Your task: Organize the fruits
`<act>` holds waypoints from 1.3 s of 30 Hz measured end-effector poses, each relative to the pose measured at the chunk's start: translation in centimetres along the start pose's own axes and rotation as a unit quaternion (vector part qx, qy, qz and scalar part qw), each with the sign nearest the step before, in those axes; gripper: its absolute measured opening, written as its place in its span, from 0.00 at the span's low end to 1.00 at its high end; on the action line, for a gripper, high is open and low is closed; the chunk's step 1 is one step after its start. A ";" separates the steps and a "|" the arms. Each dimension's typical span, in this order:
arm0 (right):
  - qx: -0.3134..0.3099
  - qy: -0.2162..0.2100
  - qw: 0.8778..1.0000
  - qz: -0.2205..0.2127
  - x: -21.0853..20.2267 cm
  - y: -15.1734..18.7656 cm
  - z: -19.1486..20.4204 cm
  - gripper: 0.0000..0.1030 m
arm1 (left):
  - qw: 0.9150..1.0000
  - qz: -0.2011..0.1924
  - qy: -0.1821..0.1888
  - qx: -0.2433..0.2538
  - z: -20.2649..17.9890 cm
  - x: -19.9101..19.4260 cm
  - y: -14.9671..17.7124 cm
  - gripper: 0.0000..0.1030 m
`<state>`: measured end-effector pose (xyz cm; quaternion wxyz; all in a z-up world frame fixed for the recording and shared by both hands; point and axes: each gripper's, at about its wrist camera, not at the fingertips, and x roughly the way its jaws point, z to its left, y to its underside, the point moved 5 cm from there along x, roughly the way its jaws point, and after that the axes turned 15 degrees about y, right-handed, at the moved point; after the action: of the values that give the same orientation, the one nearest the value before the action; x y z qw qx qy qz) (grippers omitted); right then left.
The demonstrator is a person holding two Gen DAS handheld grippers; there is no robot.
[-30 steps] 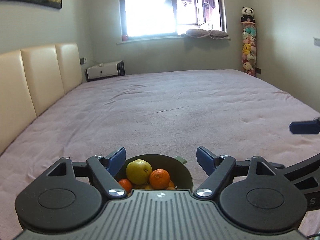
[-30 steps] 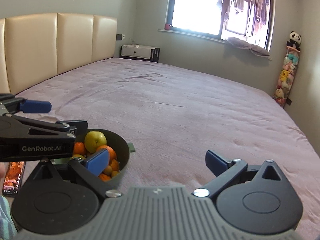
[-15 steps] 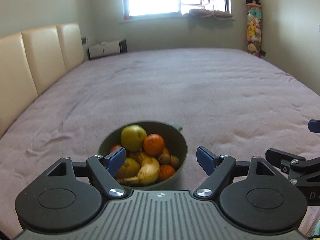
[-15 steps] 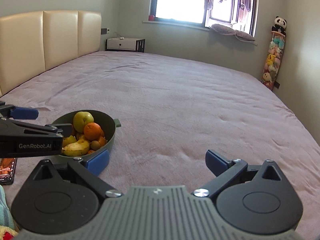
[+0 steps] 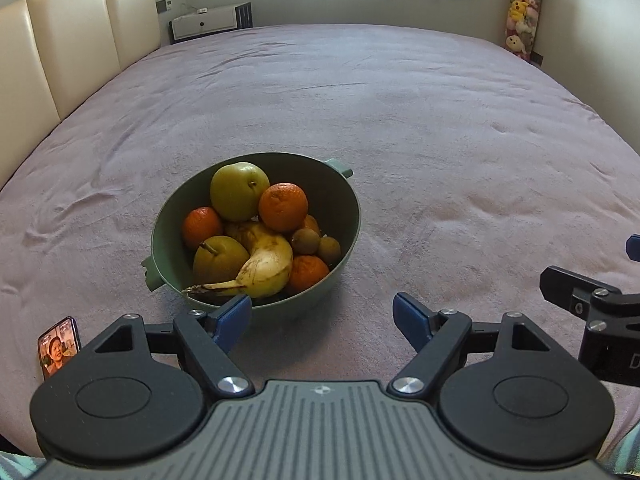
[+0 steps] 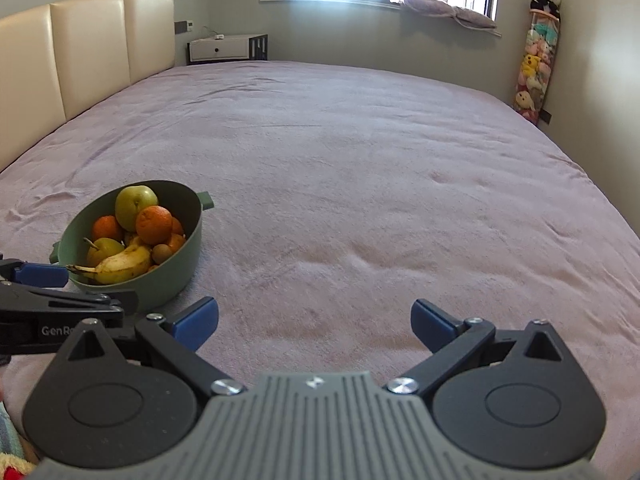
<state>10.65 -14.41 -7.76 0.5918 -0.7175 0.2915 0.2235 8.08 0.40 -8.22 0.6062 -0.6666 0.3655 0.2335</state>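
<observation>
From my left wrist view, the left gripper (image 5: 322, 316) fills the lower part of the frame with its jaws spread apart and nothing between them; the near rim of the green bowl (image 5: 168, 216) is partly cut off behind the left blue pad. The bowl sits on the bed (image 5: 400, 120), left of centre in this frame, round and matte with two small lug handles. Piled in it I make out a green apple (image 5: 239, 190) at the top, a dimpled mandarin (image 5: 283, 207) touching it on the right, a speckled banana (image 5: 264, 266) curving across the front, a brownish pear (image 5: 219, 258) at lower left, and two fuzzy kiwis (image 5: 306, 241) on the right; the fruit beneath is mostly buried and I cannot count it. At the lower left edge a phone (image 5: 58, 347) lies on the bed, its screen lit but too small to read. In the right wrist view the right gripper (image 6: 315, 322) also has its jaws wide apart and empty, over bare bedspread in the lower middle, well right of the bowl. The left gripper's arm crosses the lower left there with white lettering cut off, reading "GenR". The bedspread is a soft mauve plush, lightly creased. A padded cream headboard (image 6: 80, 52) runs along the upper left.
</observation>
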 end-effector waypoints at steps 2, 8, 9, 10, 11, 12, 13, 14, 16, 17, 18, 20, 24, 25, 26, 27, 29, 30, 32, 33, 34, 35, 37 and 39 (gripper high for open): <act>0.006 0.001 1.000 0.008 0.3 0.1 -0.3 0.96 | 1.000 0.000 0.000 -0.002 0.0 0.0 0.0 0.91; 0.011 0.006 1.000 0.015 0.5 0.3 -0.6 0.96 | 1.000 0.005 0.005 0.002 -0.3 0.1 -0.1 0.91; 0.011 0.006 1.000 0.015 0.5 0.3 -0.6 0.96 | 1.000 0.006 0.005 0.002 -0.4 0.0 -0.1 0.91; 0.010 0.007 1.000 0.015 0.5 0.3 -0.5 0.96 | 1.000 0.006 0.004 0.002 -0.4 0.0 -0.1 0.91; 0.009 0.008 1.000 0.015 0.4 0.3 -0.6 0.96 | 1.000 0.006 0.005 0.002 -0.4 0.0 -0.1 0.91; 0.009 0.008 1.000 0.015 0.5 0.3 -0.6 0.96 | 1.000 0.005 0.005 0.003 -0.4 0.0 -0.1 0.91; 0.009 0.009 1.000 0.015 0.5 0.3 -0.5 0.96 | 1.000 0.004 0.005 0.002 -0.3 0.0 -0.1 0.91; 0.010 0.010 1.000 0.014 0.5 0.3 -0.4 0.96 | 1.000 0.003 0.005 0.002 -0.3 -0.1 -0.2 0.91; 0.010 0.012 1.000 0.014 0.5 0.3 -0.5 0.96 | 1.000 0.002 0.005 0.003 -0.3 -0.1 -0.2 0.91; 0.011 0.012 1.000 0.014 0.5 0.4 -0.5 0.96 | 1.000 0.002 0.004 0.003 -0.3 -0.2 -0.2 0.91; 0.011 0.013 1.000 0.015 0.5 0.4 -0.5 0.96 | 1.000 0.002 0.004 0.003 -0.3 -0.2 -0.2 0.91; 0.011 0.013 1.000 0.016 0.6 0.4 -0.5 0.96 | 1.000 0.002 0.004 0.003 -0.4 -0.2 -0.2 0.91; 0.010 0.014 1.000 0.017 0.6 0.4 -0.5 0.96 | 1.000 0.001 0.003 0.005 -0.4 -0.4 -0.3 0.91; 0.010 0.014 1.000 0.017 0.6 0.4 -0.5 0.96 | 1.000 0.000 0.002 0.006 -0.4 -0.4 -0.4 0.91; 0.011 0.014 1.000 0.017 0.6 0.4 -0.5 0.96 | 1.000 0.000 0.002 0.006 -0.4 -0.5 -0.4 0.91; 0.011 0.014 1.000 0.016 0.6 0.4 -0.5 0.96 | 1.000 -0.001 0.002 0.007 -0.4 -0.5 -0.4 0.91; 0.011 0.015 1.000 0.016 0.6 0.4 -0.5 0.96 | 1.000 -0.001 0.001 0.007 -0.4 -0.5 -0.4 0.91; 0.011 0.015 1.000 0.016 0.6 0.4 -0.5 0.96 | 1.000 0.000 0.001 0.007 -0.4 -0.5 -0.4 0.91; 0.012 0.016 1.000 0.017 0.7 0.5 -0.5 0.96 | 1.000 -0.001 0.000 0.008 -0.4 -0.6 -0.4 0.91; 0.011 0.016 1.000 0.017 0.7 0.5 -0.5 0.96 | 1.000 -0.002 0.000 0.008 -0.4 -0.7 -0.5 0.91; 0.011 0.016 1.000 0.016 0.7 0.5 -0.5 0.96 | 1.000 -0.002 0.001 0.009 -0.4 -0.7 -0.5 0.91; 0.011 0.016 1.000 0.016 0.7 0.5 -0.5 0.96 | 1.000 -0.003 0.000 0.009 -0.4 -0.8 -0.5 0.91; 0.010 0.016 1.000 0.015 0.7 0.5 -0.5 0.96 | 1.000 -0.005 0.000 0.011 -0.4 -0.9 -0.6 0.91; 0.010 0.016 1.000 0.015 0.6 0.5 -0.4 0.96 | 1.000 -0.006 0.000 0.012 -0.4 -0.9 -0.6 0.91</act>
<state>10.73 -14.99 -8.45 0.5904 -0.7110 0.3139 0.2175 7.97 0.23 -7.08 0.6156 -0.6614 0.3642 0.2258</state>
